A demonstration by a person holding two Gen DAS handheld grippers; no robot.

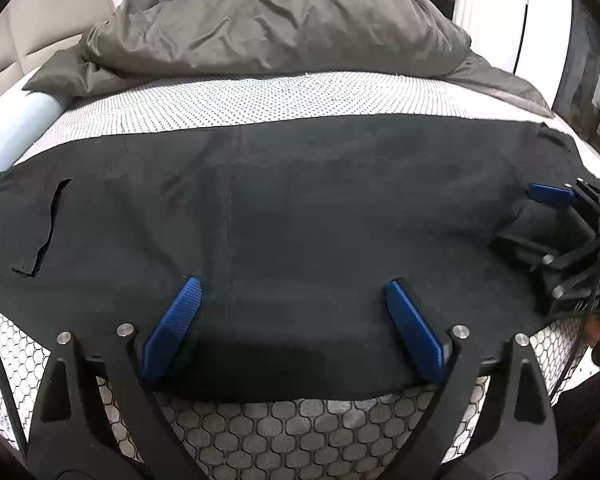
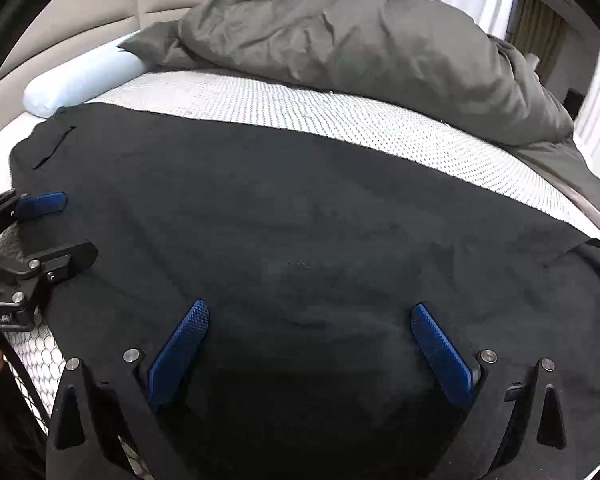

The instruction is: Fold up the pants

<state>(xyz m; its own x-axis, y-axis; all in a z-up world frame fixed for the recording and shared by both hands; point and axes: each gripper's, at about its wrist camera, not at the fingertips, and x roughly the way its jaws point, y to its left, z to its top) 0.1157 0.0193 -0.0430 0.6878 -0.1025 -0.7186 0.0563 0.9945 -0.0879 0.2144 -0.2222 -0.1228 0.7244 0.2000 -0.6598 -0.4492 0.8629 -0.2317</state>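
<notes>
A: Left gripper [image 1: 292, 332], wide open, hovers low over the near edge of the pants [image 1: 300, 208]; nothing lies pinched between its blue pads [image 1: 176, 320].

B: And the right gripper [image 2: 308, 356]?

A: Equally wide, poised over the same garment toward its other end. Its pads [image 2: 180, 352] flank bare black cloth, with none gathered between them. Whether the tips graze the fabric cannot be told from either view.

B: Where do the pants lie?

A: Spread flat across the bed [image 1: 260, 96], lengthwise from side to side, near the front edge of the mattress. One end, with a pocket slit [image 1: 48, 224], is on the left; the other end reaches the right side. A grey duvet [image 1: 268, 24] is heaped behind, well apart, and a pale bolster [image 2: 80, 80] sits just beyond the pocket end.

B: How far along is the fold?

A: Judged from the outline, the legs seem already laid one upon the other, giving a single long band. No crosswise fold shows yet. Remaining, probably: take hold of one end, carry it over to the other, then halve again.

B: Risk?

A: Thin cloth; a shallow pinch may lift only the top layer.
</notes>
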